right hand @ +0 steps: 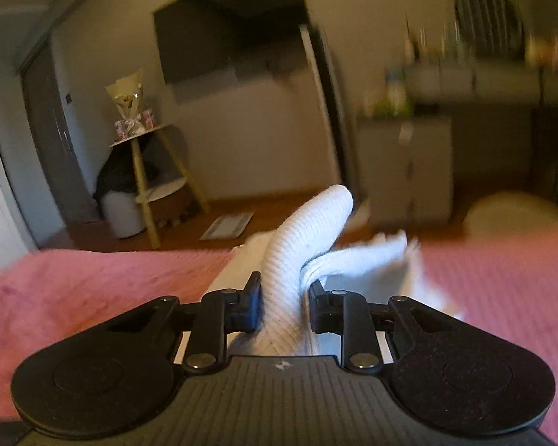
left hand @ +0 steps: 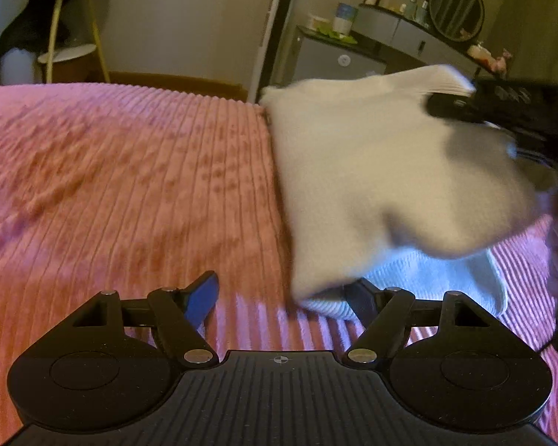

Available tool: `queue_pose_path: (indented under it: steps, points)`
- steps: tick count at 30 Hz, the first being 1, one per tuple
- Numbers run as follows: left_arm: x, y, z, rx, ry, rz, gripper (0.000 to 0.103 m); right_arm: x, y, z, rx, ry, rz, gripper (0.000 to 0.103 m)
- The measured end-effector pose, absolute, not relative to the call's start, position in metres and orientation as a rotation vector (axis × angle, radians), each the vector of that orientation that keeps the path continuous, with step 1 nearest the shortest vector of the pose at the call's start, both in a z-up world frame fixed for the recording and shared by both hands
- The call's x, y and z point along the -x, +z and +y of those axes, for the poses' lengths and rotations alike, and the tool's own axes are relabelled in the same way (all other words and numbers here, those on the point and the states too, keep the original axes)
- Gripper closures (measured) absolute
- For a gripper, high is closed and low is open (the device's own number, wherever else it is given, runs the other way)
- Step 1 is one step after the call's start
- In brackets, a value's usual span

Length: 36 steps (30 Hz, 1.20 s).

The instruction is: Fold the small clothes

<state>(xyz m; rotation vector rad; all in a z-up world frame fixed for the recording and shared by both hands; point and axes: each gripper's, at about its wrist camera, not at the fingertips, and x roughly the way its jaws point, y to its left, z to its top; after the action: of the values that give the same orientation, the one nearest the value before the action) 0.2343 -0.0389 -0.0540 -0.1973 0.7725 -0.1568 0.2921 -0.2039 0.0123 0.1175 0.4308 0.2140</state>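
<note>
A pink ribbed blanket [left hand: 130,186] covers the bed. A white sweater [left hand: 372,171] is half lifted off it at the right. The right gripper [right hand: 284,304] is clamped on the sweater's ribbed edge. The left gripper [left hand: 282,297] stands wide apart, holding nothing, at the sweater's near corner. Behind stand a shelf stand [right hand: 148,182], a dresser [left hand: 338,63] and a round mirror [left hand: 455,7].
</note>
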Motion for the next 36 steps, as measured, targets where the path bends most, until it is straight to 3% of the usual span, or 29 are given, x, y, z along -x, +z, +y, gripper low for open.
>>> queue_pose_path:
  steps: [5,7,9,12,19,24,26,27,30,36]
  points:
    - [-0.235,-0.058,-0.042,0.196,-0.159,0.792,0.023,-0.289,-0.02,-0.218,0.001,0.121,0.498,0.076]
    - [-0.235,-0.058,-0.045,0.176,-0.169,0.796,0.023,-0.302,-0.042,-0.228,-0.029,0.097,0.619,0.064]
    - [-0.235,-0.057,-0.046,0.167,-0.181,0.795,0.023,-0.295,-0.04,-0.242,-0.176,0.102,0.61,0.053]
    - [-0.236,-0.06,-0.045,0.183,-0.18,0.8,0.023,-0.272,-0.039,-0.268,-0.431,0.142,0.62,0.046]
    - [-0.236,-0.061,-0.049,0.172,-0.183,0.803,0.022,-0.235,-0.074,-0.303,-0.754,0.224,0.708,0.046]
    - [-0.24,-0.06,-0.052,0.126,-0.191,0.843,0.019,-0.248,-0.084,-0.297,-0.836,0.286,0.728,0.046]
    - [-0.244,-0.06,-0.052,0.128,-0.18,0.866,0.019,-0.254,-0.088,-0.291,-0.825,0.284,0.77,0.053]
    - [-0.245,-0.06,-0.053,0.134,-0.172,0.876,0.019,-0.256,-0.087,-0.287,-0.799,0.285,0.774,0.066]
    - [-0.246,-0.056,-0.054,0.132,-0.156,0.904,0.02,-0.259,-0.073,-0.274,-0.657,0.268,0.775,0.084]
    - [-0.247,-0.046,-0.053,0.149,-0.132,0.936,0.027,-0.247,-0.028,-0.241,-0.269,0.2,0.666,0.092]
